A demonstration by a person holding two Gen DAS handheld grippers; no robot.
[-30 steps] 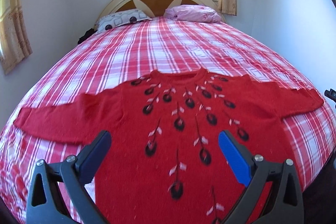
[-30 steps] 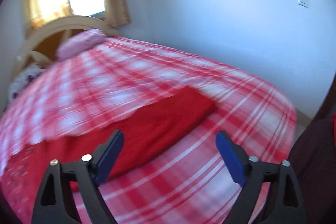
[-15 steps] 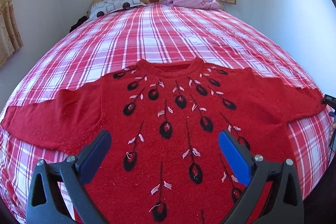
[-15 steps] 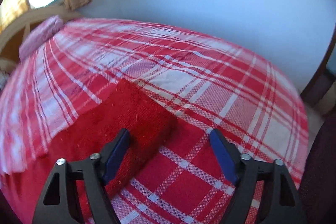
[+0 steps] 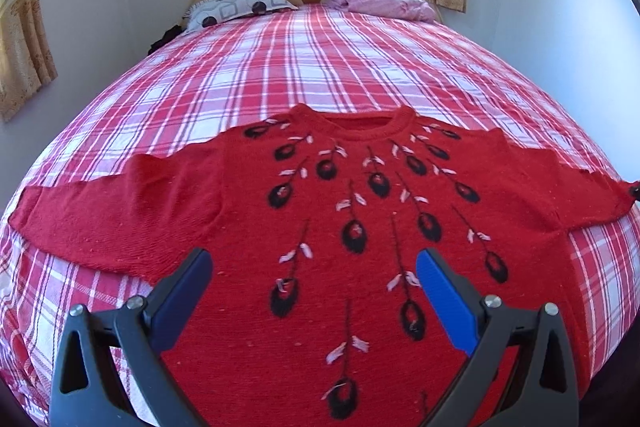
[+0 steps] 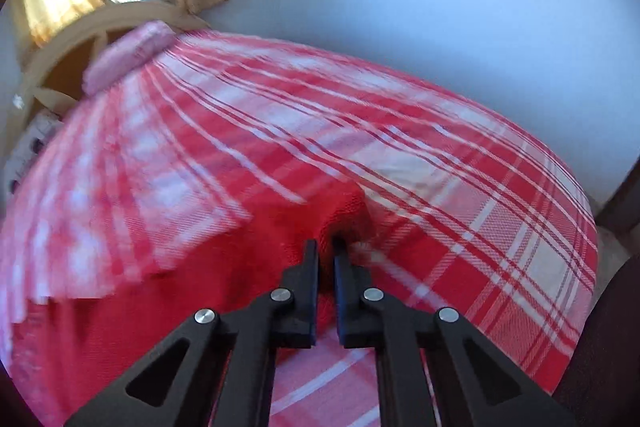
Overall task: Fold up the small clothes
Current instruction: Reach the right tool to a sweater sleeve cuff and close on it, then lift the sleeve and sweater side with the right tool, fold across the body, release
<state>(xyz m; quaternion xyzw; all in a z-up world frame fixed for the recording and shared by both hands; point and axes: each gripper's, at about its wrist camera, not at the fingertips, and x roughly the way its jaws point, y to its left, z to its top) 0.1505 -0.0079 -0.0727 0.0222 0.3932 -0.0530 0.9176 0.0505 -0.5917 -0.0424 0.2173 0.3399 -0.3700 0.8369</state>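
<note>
The red sweater (image 5: 320, 227) is laid flat, front up, on the plaid bed (image 5: 320, 67), both sleeves spread out; no fold is made yet, so nearly all of the task is left. The left gripper (image 5: 314, 267) is held over the sweater body with its jaws spread and nothing between them. The jaws of the right gripper (image 6: 325, 247) have just been closing and are now pinching the end of the right sleeve (image 6: 344, 203). The sweater hem is cut off below the left jaws, and the right view is blurred.
</note>
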